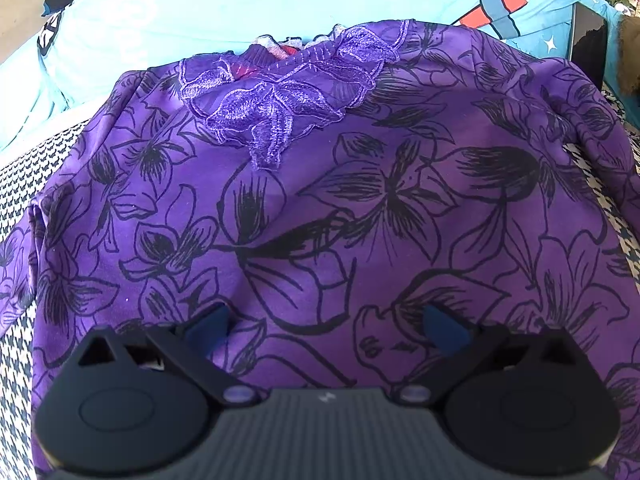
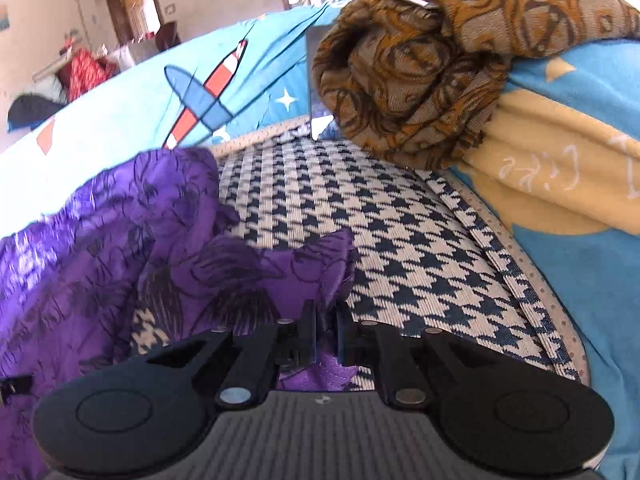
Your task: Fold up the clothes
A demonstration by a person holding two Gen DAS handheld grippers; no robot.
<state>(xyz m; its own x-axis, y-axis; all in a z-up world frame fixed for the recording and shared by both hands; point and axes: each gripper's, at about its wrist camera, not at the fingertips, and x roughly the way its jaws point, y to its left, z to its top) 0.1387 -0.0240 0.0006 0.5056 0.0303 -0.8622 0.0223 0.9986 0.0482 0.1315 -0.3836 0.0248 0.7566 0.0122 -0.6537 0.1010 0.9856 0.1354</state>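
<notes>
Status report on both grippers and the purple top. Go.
Left hand-held gripper open above purple top. Right hand-held gripper shut on the top's edge. Top spread on houndstooth cover. Brown bundle beyond, not in the way.

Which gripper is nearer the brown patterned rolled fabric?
Right. The right gripper, shut on the purple floral garment's edge, faces the brown roll across the houndstooth cushion. The left gripper hovers open over the garment's middle.
</notes>
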